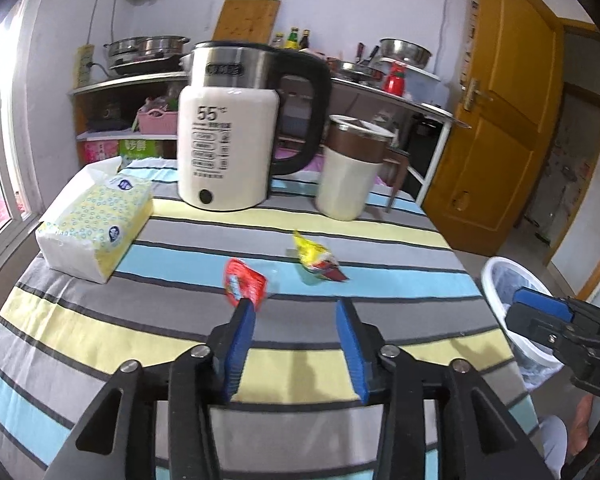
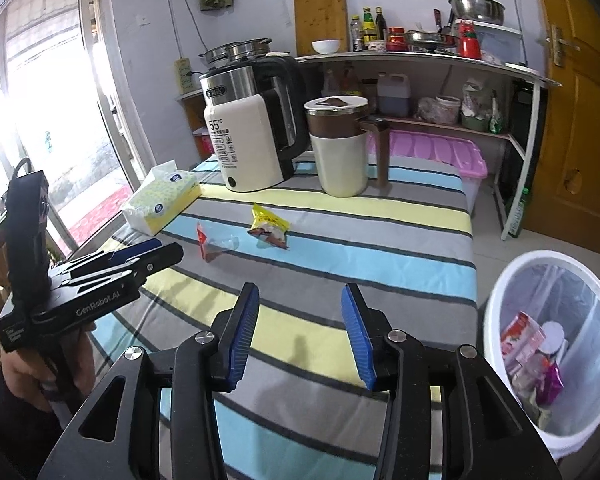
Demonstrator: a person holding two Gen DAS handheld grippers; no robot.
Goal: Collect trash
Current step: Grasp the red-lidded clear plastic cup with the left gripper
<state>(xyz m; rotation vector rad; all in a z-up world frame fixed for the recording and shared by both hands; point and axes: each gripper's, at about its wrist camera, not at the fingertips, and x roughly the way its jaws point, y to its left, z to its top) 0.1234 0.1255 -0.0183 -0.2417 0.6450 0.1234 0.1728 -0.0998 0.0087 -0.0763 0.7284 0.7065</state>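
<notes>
Hovering over the striped tablecloth (image 1: 140, 320), left gripper (image 1: 296, 308) and right gripper (image 2: 300, 292) stand parted, empty. Crinkled red wrapper (image 1: 244, 284) and yellow wrapper (image 1: 318, 258) lie mid-table; round white bin (image 2: 500, 300), plastic-lined, stands beyond the right edge.

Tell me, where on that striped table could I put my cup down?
The near half of the striped cloth, below the red wrapper and yellow wrapper, is bare. The far edge is crowded: tissue pack, kettle, mug.
</notes>
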